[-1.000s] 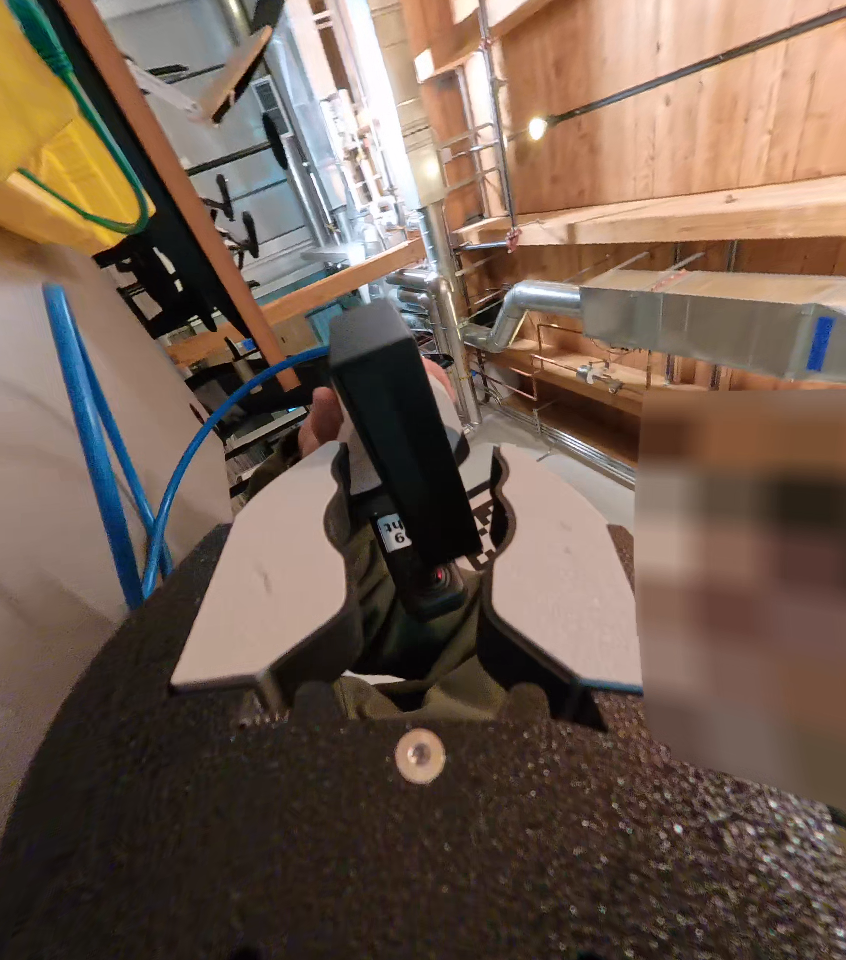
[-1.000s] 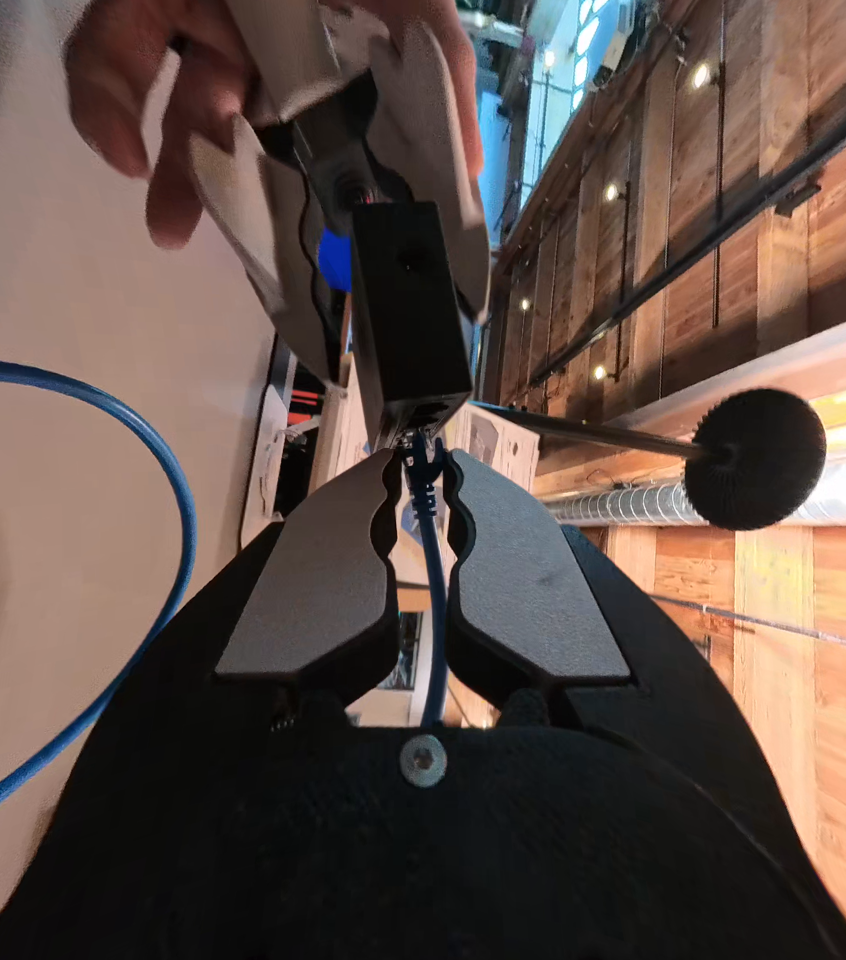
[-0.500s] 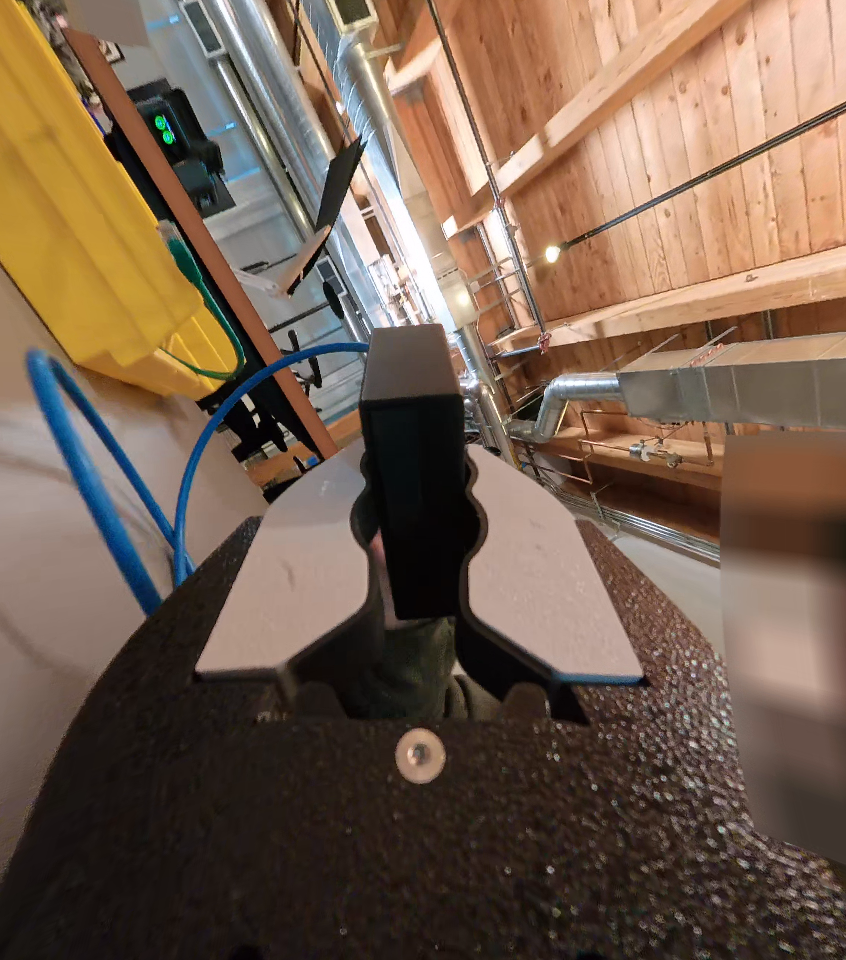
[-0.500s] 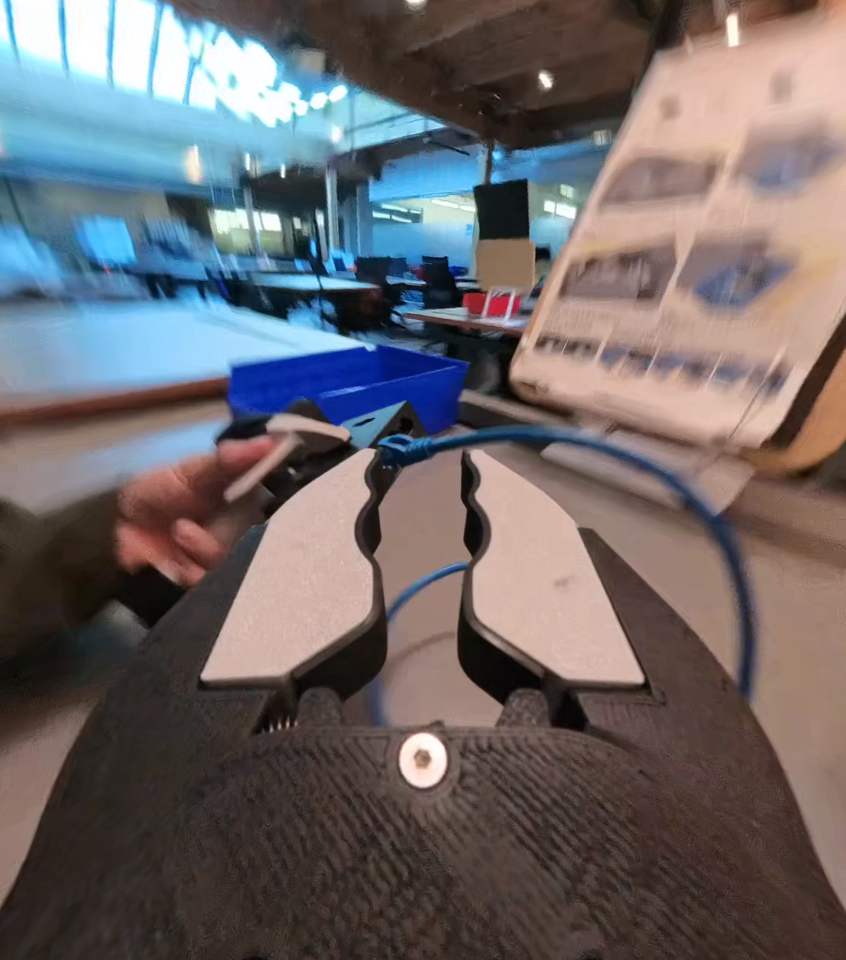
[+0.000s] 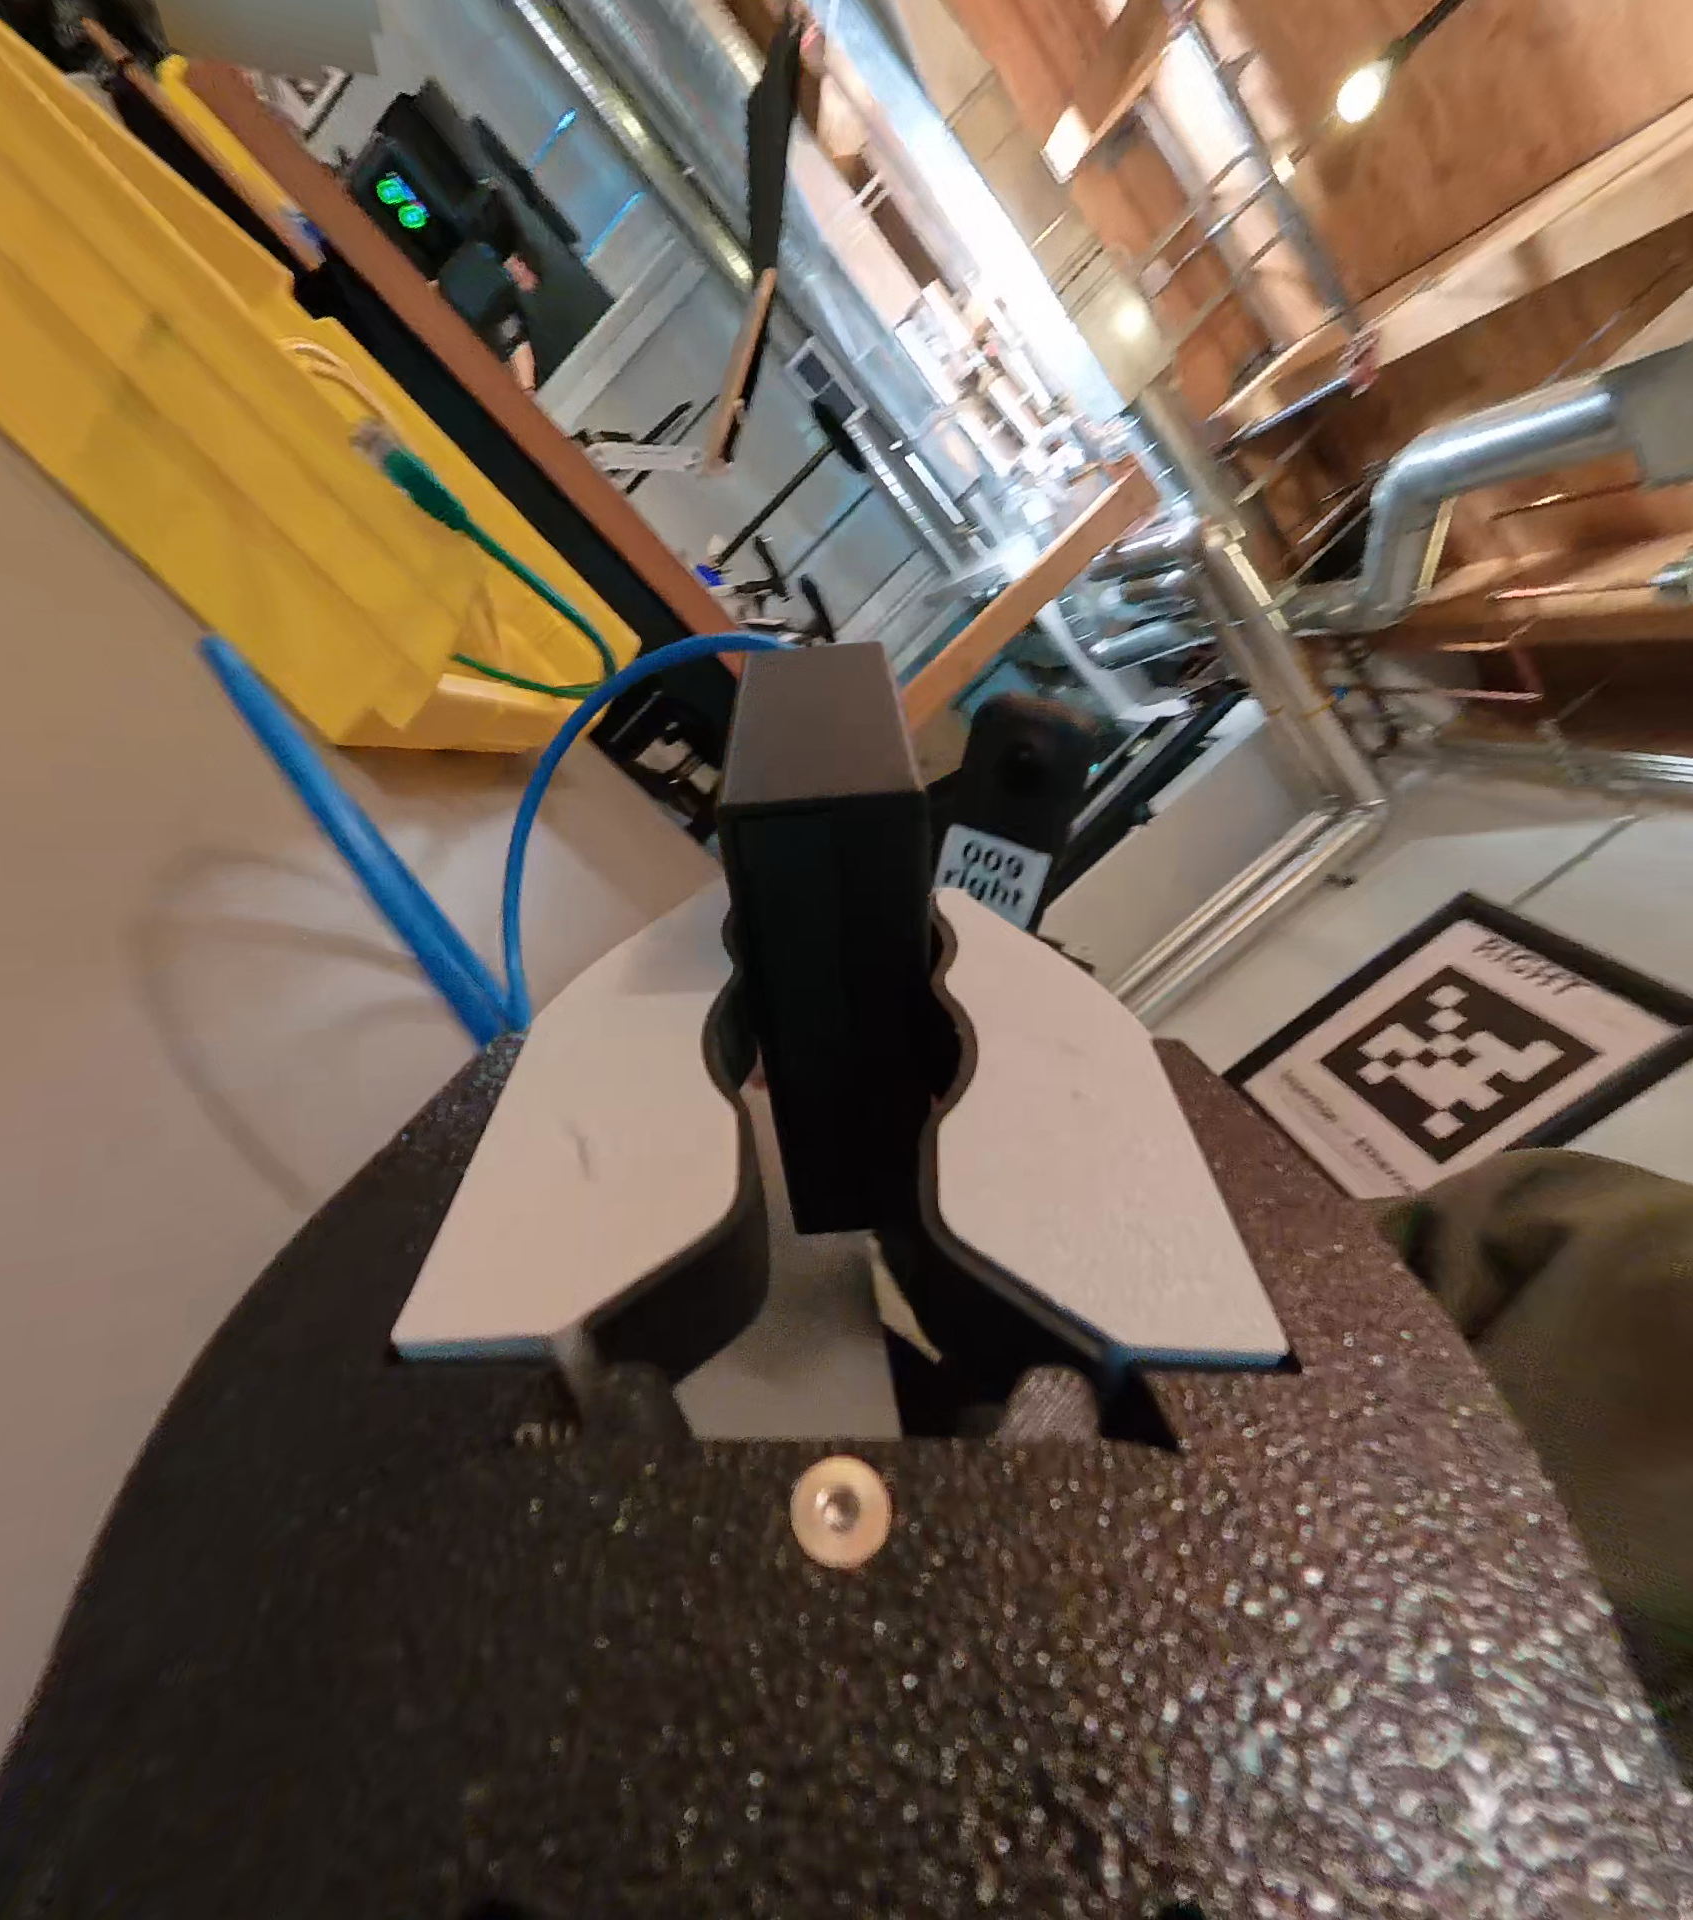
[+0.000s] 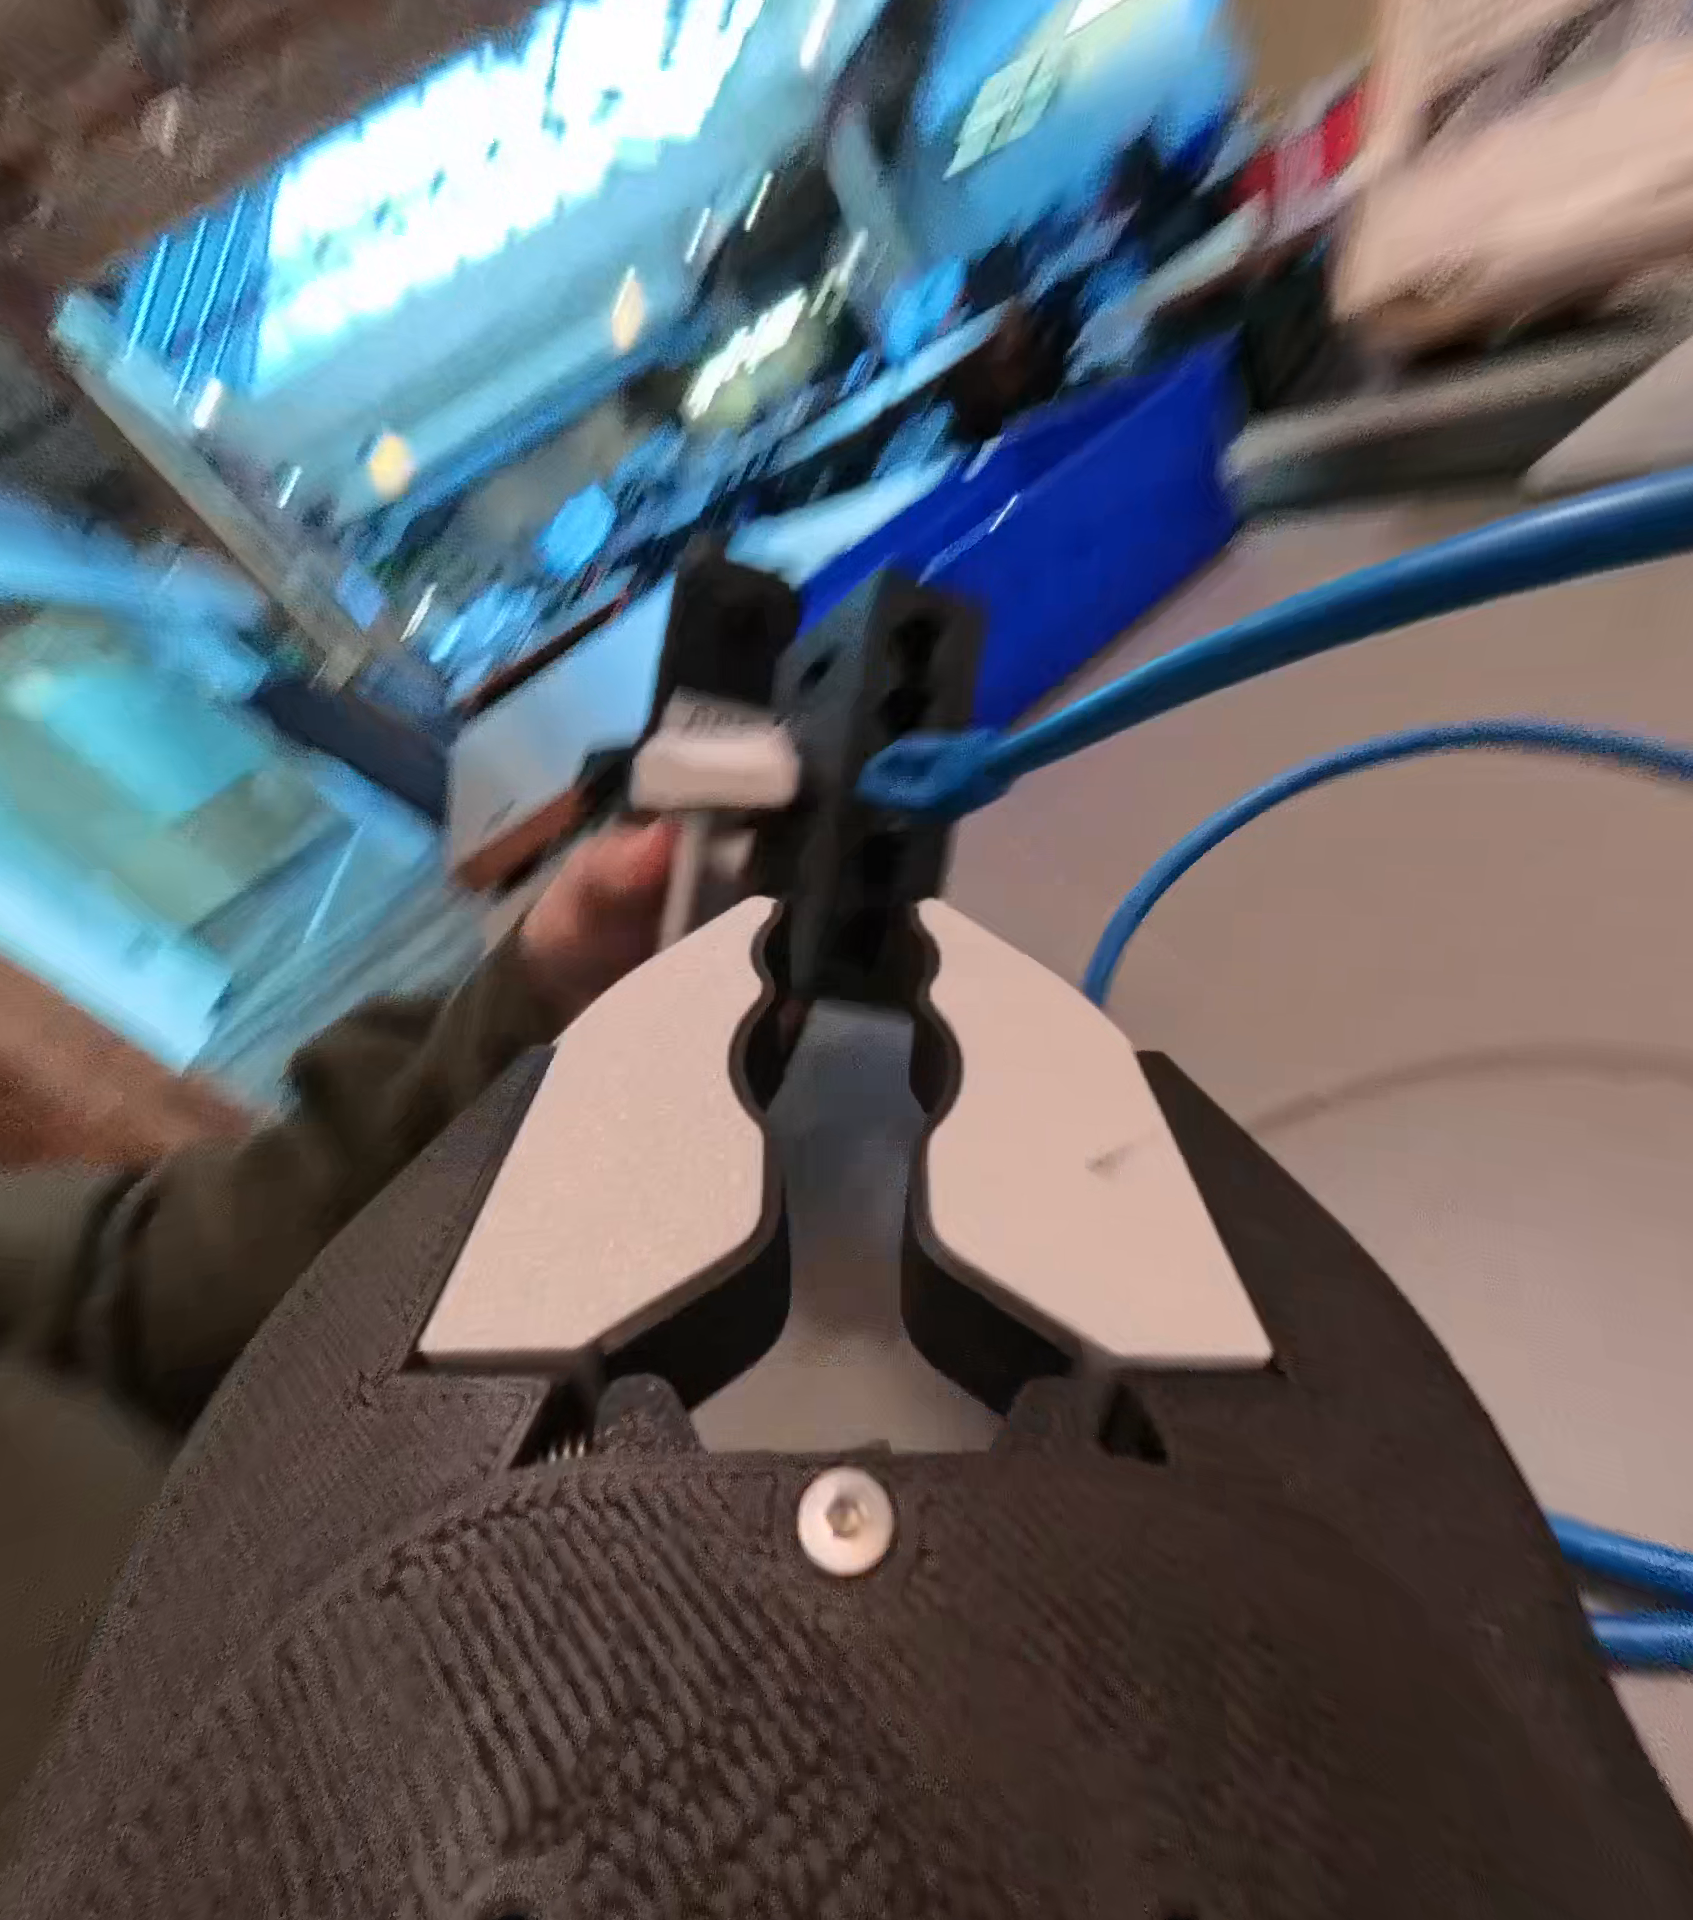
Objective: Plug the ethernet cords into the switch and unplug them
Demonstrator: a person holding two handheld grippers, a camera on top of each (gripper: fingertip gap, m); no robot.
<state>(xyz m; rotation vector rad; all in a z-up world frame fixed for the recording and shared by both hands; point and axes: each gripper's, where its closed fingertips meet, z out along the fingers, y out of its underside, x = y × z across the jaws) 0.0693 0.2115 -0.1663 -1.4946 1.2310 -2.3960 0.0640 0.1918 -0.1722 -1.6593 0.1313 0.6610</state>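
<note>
Left claw (image 5: 834,966) clamps the black switch (image 5: 821,831); right claw (image 6: 847,914) narrow, empty, label writing blurred.

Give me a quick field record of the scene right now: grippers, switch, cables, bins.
left gripper: shut on the switch, holding it above the table
right gripper: open, empty, right in front of the switch's port face; view blurred
blue cable: plug at a switch port, seems plugged in; the rest loops over the table
green cable: hangs out of the yellow bin, unused
blue bin: on the table behind the switch
</note>
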